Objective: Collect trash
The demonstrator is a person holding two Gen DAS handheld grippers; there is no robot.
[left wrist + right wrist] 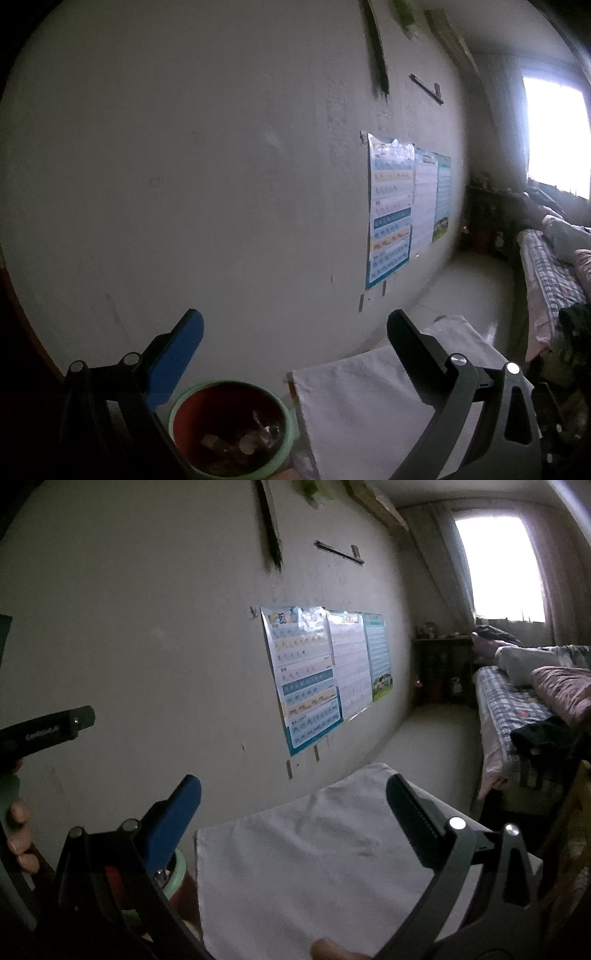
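Below your left gripper [295, 332], fingers spread and empty, sits a round green-rimmed bin [231, 428] holding crumpled scraps; your right gripper [293, 797] gapes above white cloth [314, 867].

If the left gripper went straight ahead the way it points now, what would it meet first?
Probably the bare wall: the left gripper is open and aims above the trash bin and the white cloth. Depth is unclear.
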